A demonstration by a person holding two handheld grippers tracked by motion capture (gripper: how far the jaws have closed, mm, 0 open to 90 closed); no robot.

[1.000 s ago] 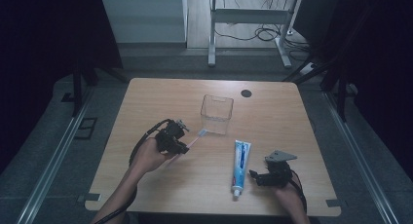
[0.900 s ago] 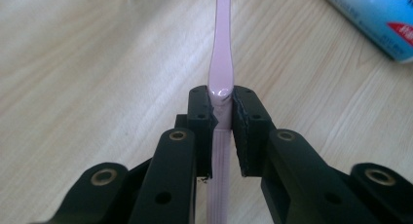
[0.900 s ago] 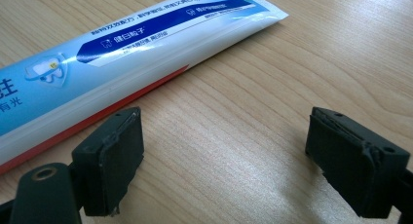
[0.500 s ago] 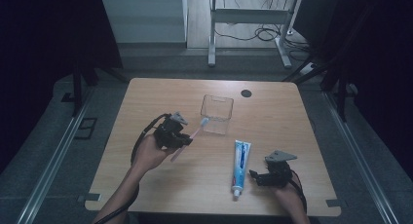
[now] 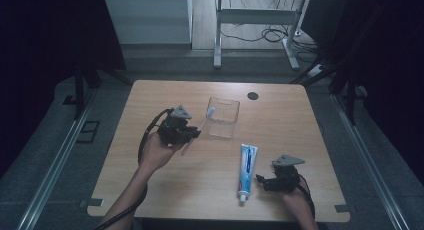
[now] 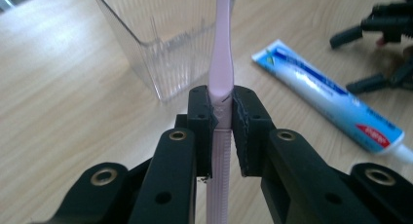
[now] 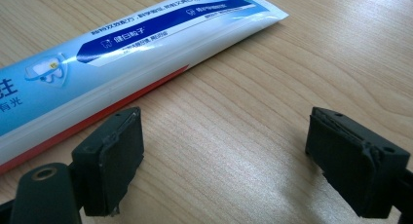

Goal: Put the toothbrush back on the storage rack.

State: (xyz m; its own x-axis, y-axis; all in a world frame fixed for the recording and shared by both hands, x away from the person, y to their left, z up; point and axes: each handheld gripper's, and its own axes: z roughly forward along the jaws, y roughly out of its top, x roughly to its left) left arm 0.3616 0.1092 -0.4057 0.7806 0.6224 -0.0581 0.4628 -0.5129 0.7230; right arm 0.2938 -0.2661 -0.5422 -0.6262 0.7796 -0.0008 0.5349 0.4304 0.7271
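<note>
**Holding a toothbrush beside a clear cup**

Seen from above, a wooden table (image 5: 150, 190) sits in a dim room, with a person's two forearms coming in from the bottom edge.

On the left, the left gripper (image 5: 192, 134) is raised off the table in the person's left hand (image 5: 156, 154). Its jaws are clamped on a pale pink toothbrush (image 5: 197, 131). The toothbrush slants up and to the right, and its head sits at the near left rim of the cup (image 5: 223, 117). In the left gripper view, the two black jaws press on both sides of the toothbrush (image 6: 220, 87) at its neck, where the smooth upper part meets a ribbed handle. The handle runs down between the jaws toward the camera, and the upper part rises in front of the cup (image 6: 160, 39), a clear, square-sided plastic container that stands upright on the table.

Right of the cup, toward the far edge, a small dark round spot (image 5: 253, 95) marks the tabletop.

Nearer the person, a white and blue toothpaste tube (image 5: 246, 171) lies flat, its cap pointing to the near edge.

Just right of the tube, the right gripper (image 5: 261, 182) rests low on the table. In the right gripper view its jaws stand wide apart, with bare wood between them, and the tube (image 7: 122, 48) lies just beyond its left jaw.
</note>
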